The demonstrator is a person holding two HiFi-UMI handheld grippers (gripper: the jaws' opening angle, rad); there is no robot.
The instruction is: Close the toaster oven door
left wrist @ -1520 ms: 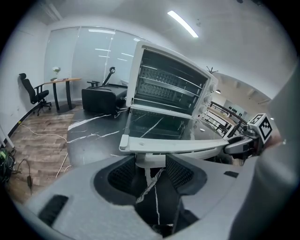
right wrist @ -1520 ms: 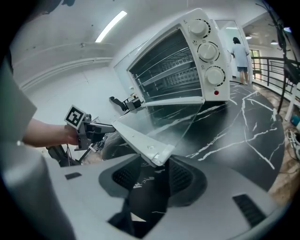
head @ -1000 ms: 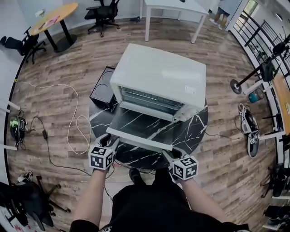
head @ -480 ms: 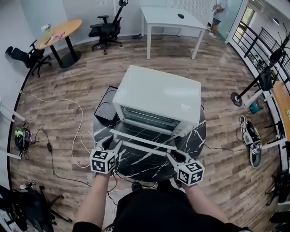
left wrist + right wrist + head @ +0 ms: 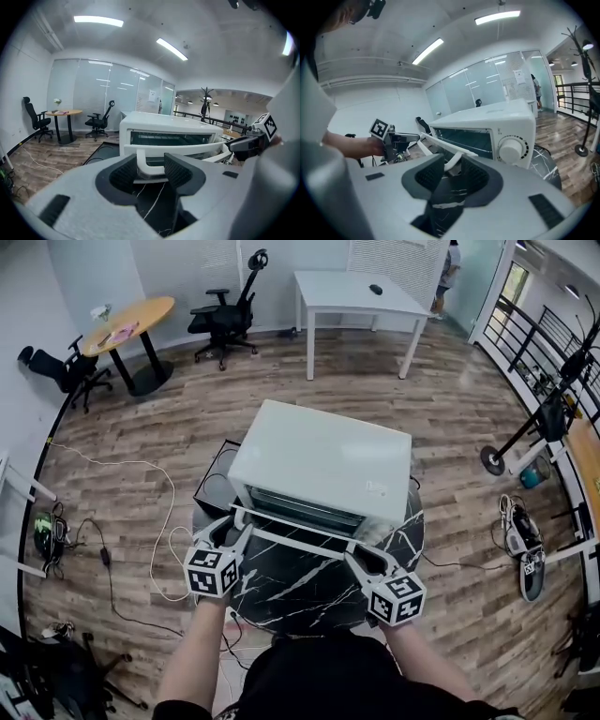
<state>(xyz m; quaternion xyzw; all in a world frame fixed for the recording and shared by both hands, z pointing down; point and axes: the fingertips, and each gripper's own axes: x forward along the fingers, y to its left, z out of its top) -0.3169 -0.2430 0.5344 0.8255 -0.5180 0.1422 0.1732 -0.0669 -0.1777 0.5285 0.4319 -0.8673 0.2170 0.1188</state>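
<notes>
In the head view both my forearms reach forward, with the left gripper and right gripper at the two ends of the door handle. It belongs to the white toaster oven on the black marble table, whose door is tilted part-way up, a wire rack showing inside. In the left gripper view my jaws pinch the handle's left end, while in the right gripper view the jaws, which have just been closing, pinch its right end, and only there do I see the oven's round knob.
</notes>
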